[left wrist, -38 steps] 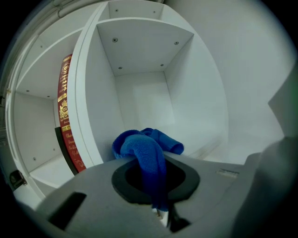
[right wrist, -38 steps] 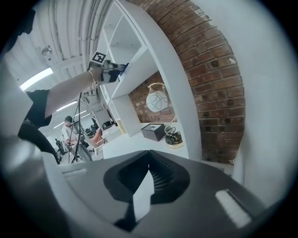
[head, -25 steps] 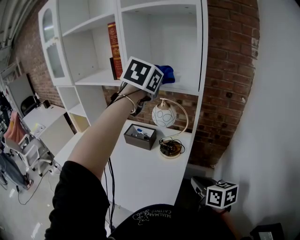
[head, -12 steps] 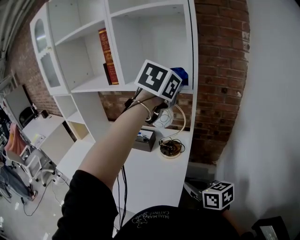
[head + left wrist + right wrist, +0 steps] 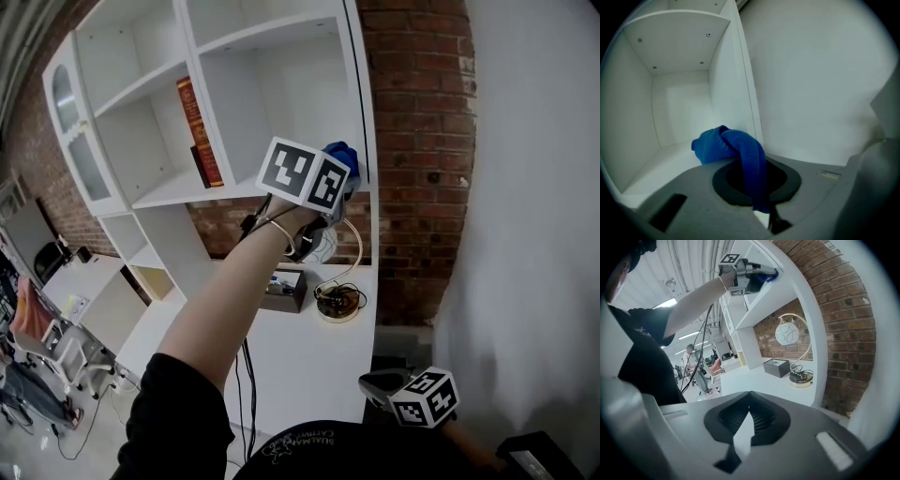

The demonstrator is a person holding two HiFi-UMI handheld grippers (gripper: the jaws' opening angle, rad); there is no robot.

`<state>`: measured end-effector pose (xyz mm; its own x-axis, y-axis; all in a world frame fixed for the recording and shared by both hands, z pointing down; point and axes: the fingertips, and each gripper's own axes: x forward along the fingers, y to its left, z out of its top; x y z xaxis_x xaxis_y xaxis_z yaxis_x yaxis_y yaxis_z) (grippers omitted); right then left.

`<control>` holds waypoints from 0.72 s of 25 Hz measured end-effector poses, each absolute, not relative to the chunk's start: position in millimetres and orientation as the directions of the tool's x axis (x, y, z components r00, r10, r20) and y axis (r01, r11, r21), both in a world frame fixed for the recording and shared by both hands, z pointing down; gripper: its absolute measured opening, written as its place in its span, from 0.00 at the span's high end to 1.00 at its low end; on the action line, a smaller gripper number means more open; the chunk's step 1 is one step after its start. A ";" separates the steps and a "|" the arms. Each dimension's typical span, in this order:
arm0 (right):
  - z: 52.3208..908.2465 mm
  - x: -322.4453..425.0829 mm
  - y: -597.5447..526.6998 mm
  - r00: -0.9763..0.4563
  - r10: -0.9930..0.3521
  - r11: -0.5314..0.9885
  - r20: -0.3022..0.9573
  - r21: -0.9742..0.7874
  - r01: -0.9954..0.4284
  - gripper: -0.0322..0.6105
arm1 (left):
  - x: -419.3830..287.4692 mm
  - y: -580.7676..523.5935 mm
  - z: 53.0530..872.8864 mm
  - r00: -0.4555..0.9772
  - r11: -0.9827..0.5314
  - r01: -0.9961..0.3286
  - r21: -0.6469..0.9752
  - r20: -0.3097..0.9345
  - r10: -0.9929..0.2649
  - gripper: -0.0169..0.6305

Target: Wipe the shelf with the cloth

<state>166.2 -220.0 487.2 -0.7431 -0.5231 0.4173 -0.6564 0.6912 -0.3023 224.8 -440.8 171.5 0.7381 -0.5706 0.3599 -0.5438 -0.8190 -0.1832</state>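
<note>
Cloth (image 5: pixel 740 150) clamped in left gripper (image 5: pixel 761 211) fingers at the shelf (image 5: pixel 647 164); right gripper (image 5: pixel 740 441) fingers closed, empty.

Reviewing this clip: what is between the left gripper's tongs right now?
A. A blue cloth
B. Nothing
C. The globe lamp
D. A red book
A: the left gripper view shows the blue cloth pinched between the tongs of the left gripper, its loose end bunched over the white shelf by the right side wall.
</note>
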 end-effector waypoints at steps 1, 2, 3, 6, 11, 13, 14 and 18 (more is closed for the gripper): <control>491.1 165.1 -217.4 -0.741 -0.518 0.692 0.428 -0.301 -0.657 0.94 | 226.4 -437.0 175.1 0.750 -0.829 -0.531 -0.173 0.360 -0.555 0.95; 494.3 165.3 -215.5 -0.739 -0.517 0.688 0.432 -0.304 -0.659 0.94 | 227.8 -433.2 179.1 0.761 -0.838 -0.519 -0.166 0.356 -0.542 0.95; 496.7 166.6 -214.3 -0.738 -0.521 0.680 0.430 -0.313 -0.663 0.94 | 229.2 -429.6 183.5 0.772 -0.847 -0.508 -0.158 0.352 -0.529 0.95; 502.1 168.8 -212.5 -0.734 -0.536 0.646 0.417 -0.358 -0.674 0.94 | 233.7 -419.9 202.3 0.805 -0.881 -0.462 -0.104 0.367 -0.466 0.95; 500.3 152.8 -208.4 -0.727 -0.557 0.635 0.402 -0.358 -0.685 0.94 | 236.9 -397.1 242.1 0.837 -0.937 -0.343 -0.058 0.433 -0.334 0.95; 497.3 155.0 -206.6 -0.706 -0.588 0.613 0.394 -0.352 -0.707 0.94 | 238.2 -378.6 268.9 0.839 -0.960 -0.270 -0.069 0.472 -0.270 0.95; 494.3 158.4 -206.1 -0.691 -0.611 0.601 0.386 -0.341 -0.722 0.94 | 237.9 -368.2 281.0 0.847 -0.968 -0.237 -0.086 0.470 -0.249 0.95; 475.1 168.3 -203.8 -0.640 -0.693 0.557 0.331 -0.317 -0.768 0.94 | 223.4 -319.0 320.7 0.905 -0.988 -0.150 -0.043 0.396 -0.155 0.95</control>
<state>168.3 -203.8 475.1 -0.6399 -0.6934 0.3312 -0.7676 0.5568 -0.3175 223.4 -319.0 320.7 0.9052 -0.1546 0.3959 -0.1498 -0.9878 -0.0433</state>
